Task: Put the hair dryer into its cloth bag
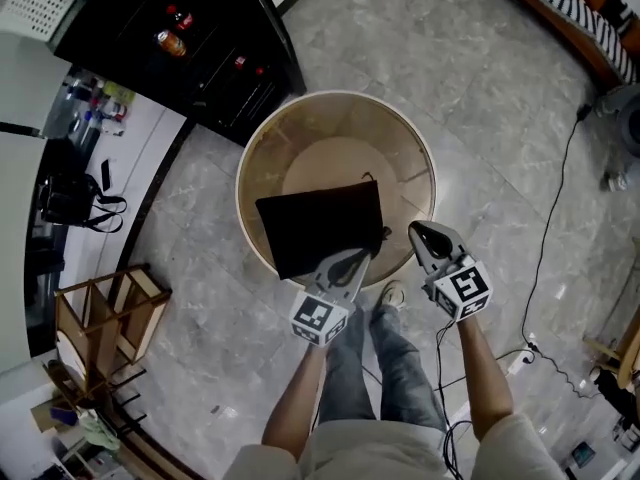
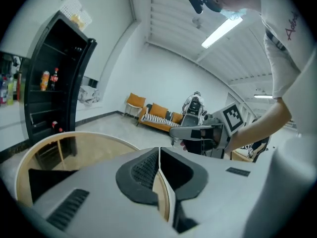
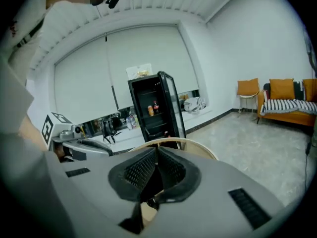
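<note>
- The cloth bag (image 1: 320,228) is black and lies spread over the near half of the round wooden table (image 1: 420,158). Its right-hand edge, where the drawstring (image 1: 384,234) trails out, is turned toward my two tools.
- I cannot find the hair dryer in any view. The bag looks fairly flat, but whether the dryer is already inside I cannot tell.
- My left gripper (image 1: 350,265) is clenched, pads pressed flat together. Its own view shows no cloth between them, though from the head view its tip sits right over the bag's near corner. I judge it is there to pin or catch that corner, but I cannot confirm a pinch.
- My right gripper (image 1: 418,233) is also clamped tight, just beside the drawstring end. In its own view a thin dark strand with a small knot hangs between the pads. I take that to be the drawstring, held so the mouth can be pulled open or drawn closed.
- Both tools sit close together on the same side of the bag, which suits working its opening from two points.
- Readable writing is scarce. Each marker cube (image 1: 318,318) carries only black-and-white square codes.
- Red lettering on the sleeve in the left gripper view is cut off.
- The labels on the bottles (image 1: 172,40) in the black cabinet (image 1: 230,78) are too small to read.
</note>
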Available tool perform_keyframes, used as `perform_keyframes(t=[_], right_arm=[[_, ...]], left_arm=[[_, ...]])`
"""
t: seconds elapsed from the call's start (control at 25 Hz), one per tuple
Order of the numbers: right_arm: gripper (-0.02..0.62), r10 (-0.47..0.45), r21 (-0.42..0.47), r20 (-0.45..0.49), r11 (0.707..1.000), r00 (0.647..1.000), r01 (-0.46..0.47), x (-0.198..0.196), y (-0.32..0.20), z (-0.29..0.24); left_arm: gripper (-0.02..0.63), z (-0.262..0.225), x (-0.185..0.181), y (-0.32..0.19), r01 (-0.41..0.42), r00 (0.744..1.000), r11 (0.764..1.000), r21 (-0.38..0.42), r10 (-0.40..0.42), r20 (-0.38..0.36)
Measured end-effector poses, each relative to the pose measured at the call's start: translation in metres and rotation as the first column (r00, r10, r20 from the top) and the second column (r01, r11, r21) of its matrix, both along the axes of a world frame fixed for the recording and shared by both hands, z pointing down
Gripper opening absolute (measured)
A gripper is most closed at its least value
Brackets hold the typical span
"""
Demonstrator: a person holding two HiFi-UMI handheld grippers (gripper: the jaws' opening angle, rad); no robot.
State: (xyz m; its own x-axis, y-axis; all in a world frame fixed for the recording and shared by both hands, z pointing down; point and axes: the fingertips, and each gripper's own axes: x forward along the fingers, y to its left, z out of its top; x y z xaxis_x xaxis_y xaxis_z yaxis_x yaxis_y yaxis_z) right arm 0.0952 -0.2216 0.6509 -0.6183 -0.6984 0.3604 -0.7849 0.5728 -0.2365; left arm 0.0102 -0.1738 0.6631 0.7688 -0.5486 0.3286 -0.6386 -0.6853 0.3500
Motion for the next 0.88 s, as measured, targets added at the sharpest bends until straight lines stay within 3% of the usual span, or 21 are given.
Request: perform_keyframes(t=[0.16, 0.44, 0.6, 0.88], right_arm=[[0.028, 0.024, 0.068, 0.024, 0.997, 0.999, -0.025, 0.001, 0.003, -0.056], [0.028, -0.003, 0.189, -0.027, 0.982, 1.000, 0.008, 0.000, 0.024, -0.142], [0.028, 0.008, 0.225, -0.021, 0.974, 1.000, -0.003, -0.002, 0.042, -0.186], [0.028, -0.003, 0.278, -0.003, 0.961, 1.000, 0.004, -0.004, 0.074, -0.250]], left_arm=[[0.035, -0.052, 0.004, -0.003, 0.016, 1.000, 0.997, 0.070, -0.016, -0.003], [0.035, -0.138, 0.006, 0.009, 0.059, 0.998, 0.982, 0.177, -0.060, 0.000], [0.034, -0.178, -0.004, 0.025, 0.120, 0.993, 0.973, 0.195, -0.117, -0.028], [0.032, -0.256, -0.027, 0.030, 0.188, 0.982, 0.937, 0.296, -0.179, -0.057]])
